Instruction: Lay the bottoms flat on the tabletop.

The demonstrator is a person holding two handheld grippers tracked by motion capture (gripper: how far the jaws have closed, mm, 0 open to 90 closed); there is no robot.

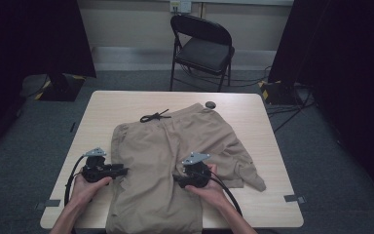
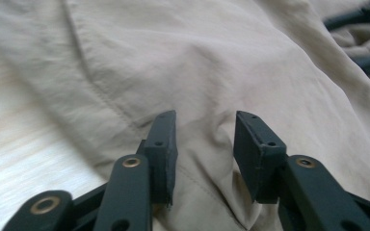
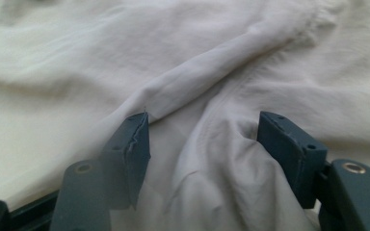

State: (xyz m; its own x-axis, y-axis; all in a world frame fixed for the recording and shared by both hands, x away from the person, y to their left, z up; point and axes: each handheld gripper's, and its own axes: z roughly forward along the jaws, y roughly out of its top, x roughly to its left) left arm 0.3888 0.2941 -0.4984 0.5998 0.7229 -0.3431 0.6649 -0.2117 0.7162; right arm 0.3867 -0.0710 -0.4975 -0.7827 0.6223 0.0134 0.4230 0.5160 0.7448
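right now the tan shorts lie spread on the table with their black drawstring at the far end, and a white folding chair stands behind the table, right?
Not quite: the folding chair behind the table is black, not white, as the high view shows. The rest holds: the tan shorts lie spread on the table, with their black drawstring at the far end.

A light wooden table stands on a grey carpet floor, and on it lie tan shorts spread flat with one end hanging over the near edge, a black drawstring at the far end, and a small dark round thing close by.
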